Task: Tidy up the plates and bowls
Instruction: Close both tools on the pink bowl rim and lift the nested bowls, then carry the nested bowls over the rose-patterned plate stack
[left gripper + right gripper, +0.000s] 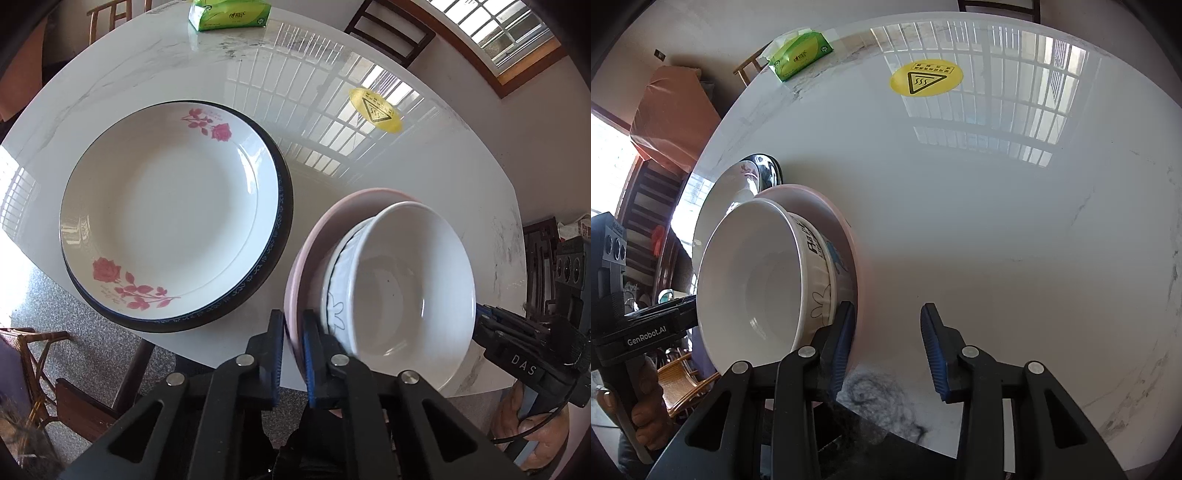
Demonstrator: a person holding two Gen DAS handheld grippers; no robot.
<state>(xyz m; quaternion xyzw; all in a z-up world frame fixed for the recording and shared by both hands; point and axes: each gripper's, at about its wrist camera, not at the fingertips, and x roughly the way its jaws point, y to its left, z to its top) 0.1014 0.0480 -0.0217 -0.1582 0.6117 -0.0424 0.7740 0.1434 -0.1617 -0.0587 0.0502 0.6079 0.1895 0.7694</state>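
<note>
Clamped between my left gripper's (293,332) blue pads is the rim of the pink plate (306,251), which carries a white bowl (406,280) nested in a second bowl with a line drawing (334,306) on its side. Both pads press the pink rim, one on each face, and the stack sits just ahead of those fingers, tilted up toward the camera near the edge of the white table (332,74).

My right gripper (888,347) comes at the same stack from the other side. Its jaws stand apart; the left pad (844,343) lies against the plate's rim, right at the foot of the lower bowl, while the right pad (932,350) hangs free over bare tabletop, so nothing is pinched there.

Off to the left of my left fingers, well clear of the stack, a rose-patterned plate (166,214) rests inside a dark-rimmed plate (284,206). Farther ahead, beyond both tools, a round yellow sticker (375,109) is stuck to the tabletop, and a green tissue pack (229,14) sits at the far edge.
</note>
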